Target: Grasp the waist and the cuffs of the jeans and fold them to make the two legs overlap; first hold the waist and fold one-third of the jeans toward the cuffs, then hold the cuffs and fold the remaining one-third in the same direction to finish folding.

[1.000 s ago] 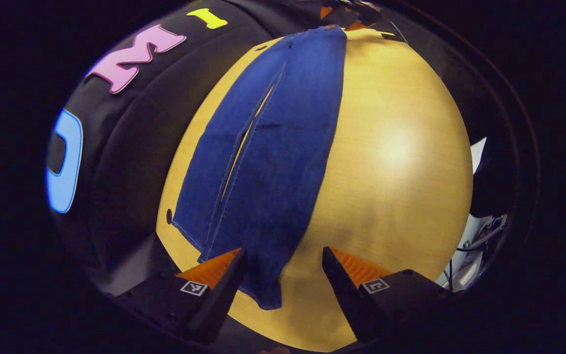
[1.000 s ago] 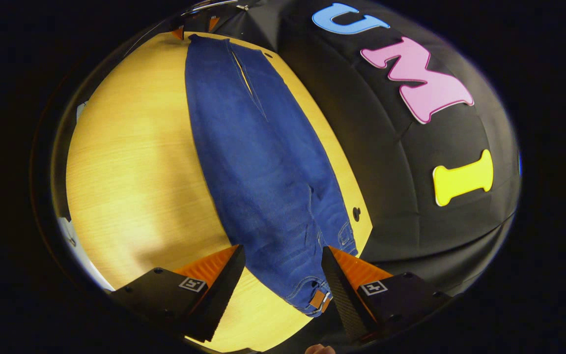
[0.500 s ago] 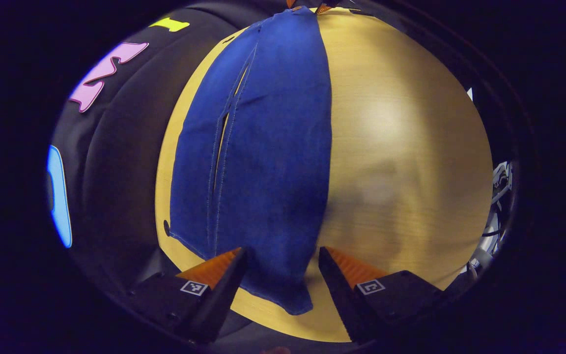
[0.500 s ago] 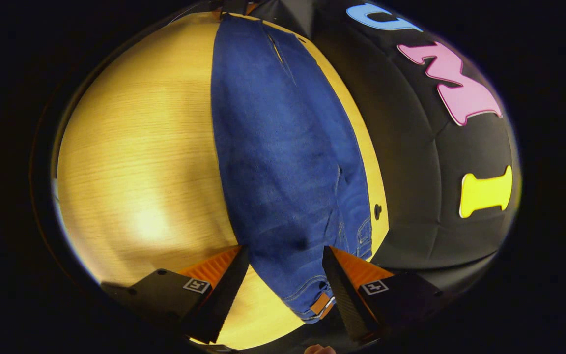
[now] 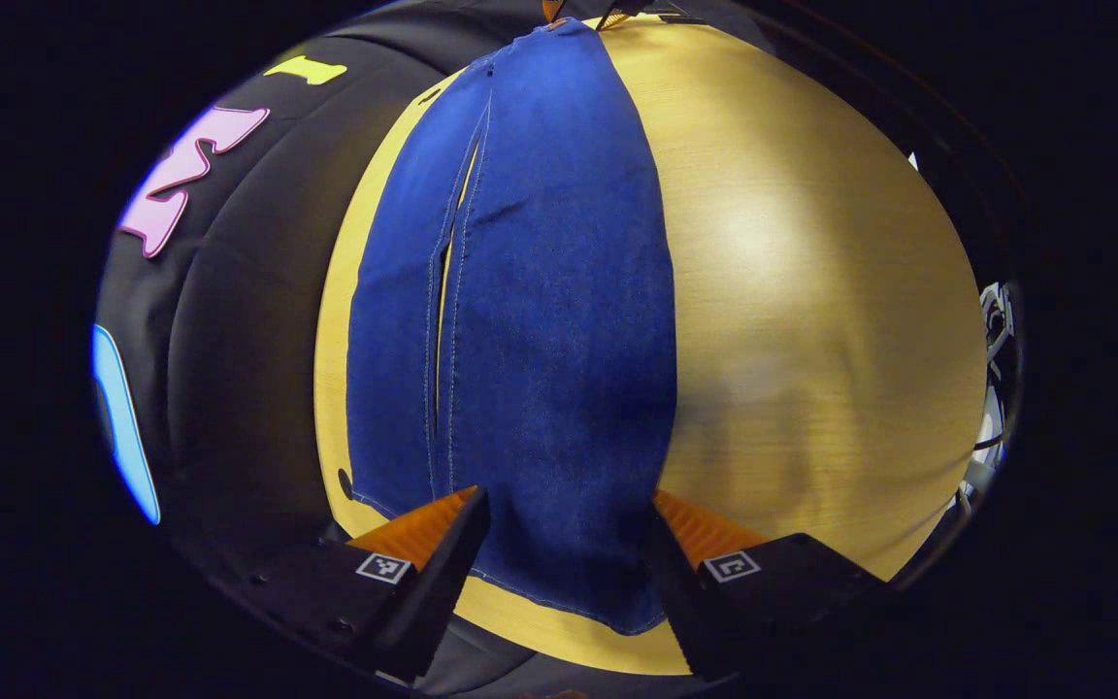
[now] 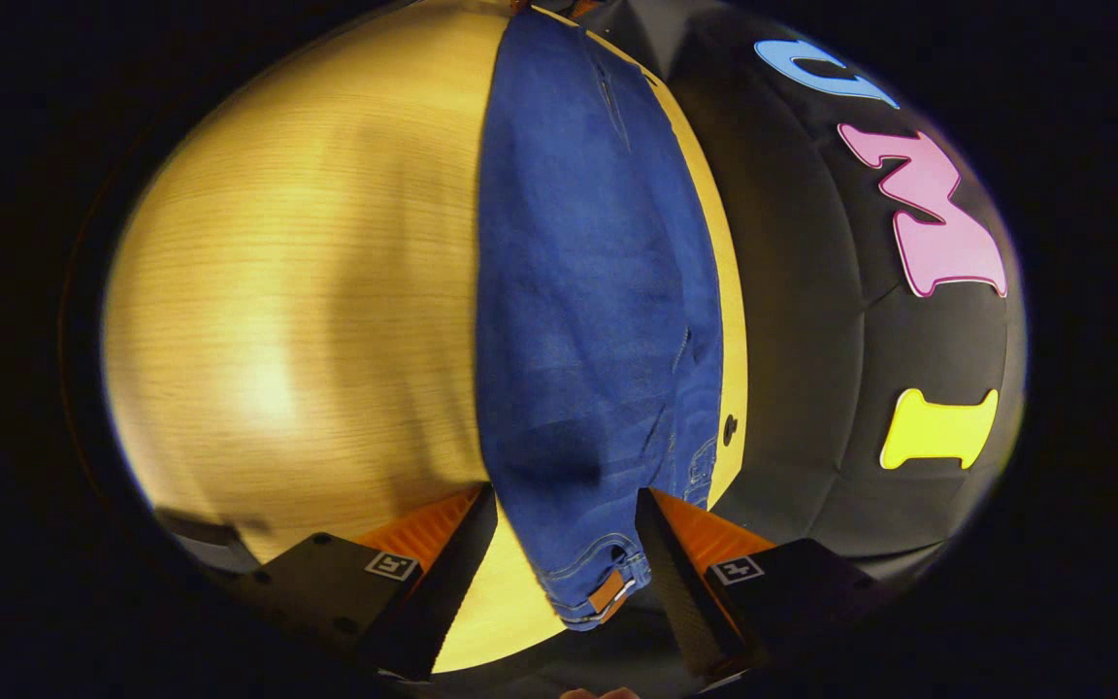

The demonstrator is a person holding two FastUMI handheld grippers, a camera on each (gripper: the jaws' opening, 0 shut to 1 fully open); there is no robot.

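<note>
Blue jeans (image 5: pixel 540 291) lie stretched lengthwise on the wooden table (image 5: pixel 811 291), with a narrow gap between the two legs. In the left gripper view the cuffs (image 5: pixel 578 592) are at the near end. My left gripper (image 5: pixel 564 544) stands open astride the nearer cuff, and the cloth reaches both fingers. In the right gripper view the jeans (image 6: pixel 588 291) run away from me. Their waist (image 6: pixel 583 578), with its tan leather patch (image 6: pixel 606 590), sits between the fingers of my open right gripper (image 6: pixel 564 549). Whether either gripper touches the cloth I cannot tell.
The jeans lie along the table's far side, close to the black cloth wall (image 6: pixel 811 388). A small dark hole (image 6: pixel 731 425) marks the table edge beside the waist. Wide bare wood (image 6: pixel 307 291) spreads on the other side. Cables (image 5: pixel 991 330) hang past the table's right edge.
Both grippers have come in closer over the ends of the jeans. The cuff now fills the gap between the left fingers, and the waist that between the right fingers. Both stay open.
</note>
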